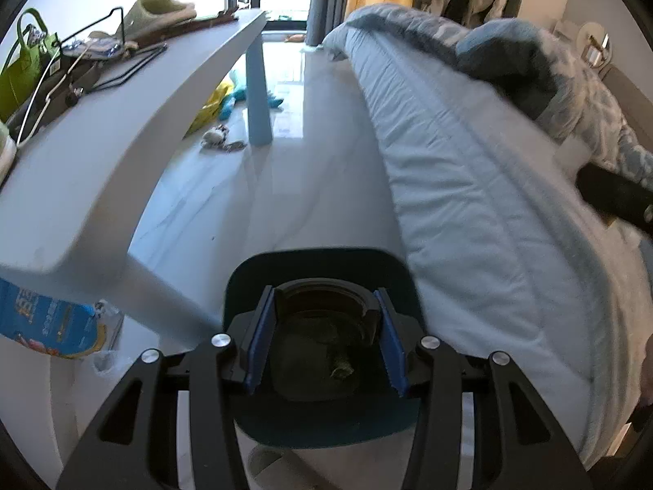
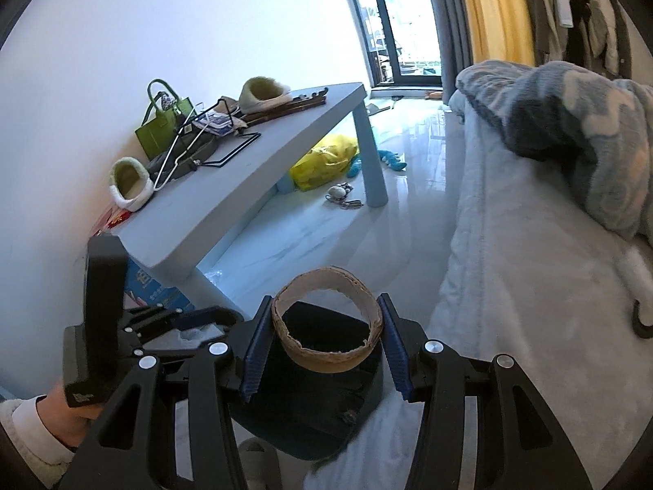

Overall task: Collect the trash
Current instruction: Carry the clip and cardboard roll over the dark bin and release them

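A dark teal trash bin (image 1: 318,424) stands on the floor between the table and the bed. My left gripper (image 1: 324,343) hovers right above its round opening, jaws apart and empty; a small greenish scrap (image 1: 342,367) lies inside. In the right wrist view my right gripper (image 2: 324,345) is shut on a brown cardboard tube ring (image 2: 326,357), held over the same bin (image 2: 310,404). The left gripper (image 2: 122,326) shows at the lower left of that view, in a hand.
A light blue table (image 2: 228,200) on the left carries slippers (image 2: 128,181), a green bag (image 2: 161,126) and hangers. Under it lie a yellow bag (image 2: 326,159), toys and a blue package (image 1: 45,322). The bed (image 1: 469,204) with a blanket fills the right.
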### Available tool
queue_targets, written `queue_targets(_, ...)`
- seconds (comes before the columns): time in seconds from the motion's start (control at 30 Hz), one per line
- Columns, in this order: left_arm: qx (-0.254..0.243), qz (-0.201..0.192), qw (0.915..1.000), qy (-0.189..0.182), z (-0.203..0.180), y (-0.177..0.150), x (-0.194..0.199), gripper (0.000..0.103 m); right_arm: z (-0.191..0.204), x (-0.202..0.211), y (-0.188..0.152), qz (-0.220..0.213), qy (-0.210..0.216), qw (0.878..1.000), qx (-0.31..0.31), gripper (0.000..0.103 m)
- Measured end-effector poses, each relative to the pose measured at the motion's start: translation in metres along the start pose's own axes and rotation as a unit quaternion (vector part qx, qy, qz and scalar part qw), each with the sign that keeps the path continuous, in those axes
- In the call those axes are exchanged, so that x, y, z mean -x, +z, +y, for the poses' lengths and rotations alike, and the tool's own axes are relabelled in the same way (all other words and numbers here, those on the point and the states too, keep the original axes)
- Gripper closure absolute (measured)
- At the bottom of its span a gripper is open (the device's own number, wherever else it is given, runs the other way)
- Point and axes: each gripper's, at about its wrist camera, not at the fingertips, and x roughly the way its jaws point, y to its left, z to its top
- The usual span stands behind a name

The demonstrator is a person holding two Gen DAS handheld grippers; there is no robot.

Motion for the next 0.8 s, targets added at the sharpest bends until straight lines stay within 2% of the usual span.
queue_targets(0.2,0.02,0.05,0.9985,-0.01,0.021,-0.017,-0.023,0.053,0.017,-0.018,0.002,0.01,0.006,1.0,0.011,0.052)
queue_targets(0.57,0.03,0.121,0.9922,-0.004,0.047,-0.047,-0.054,0.052,0.041,-0.049,-0.002,0.033,0.01,0.999,0.026,0.052)
queue_targets(0.8,0.028,0.13,0.9911,-0.002,0.054,-0.055,-0.053,0.046,0.046,-0.066,-0.004,0.048,0.005,0.998,0.028,0.052)
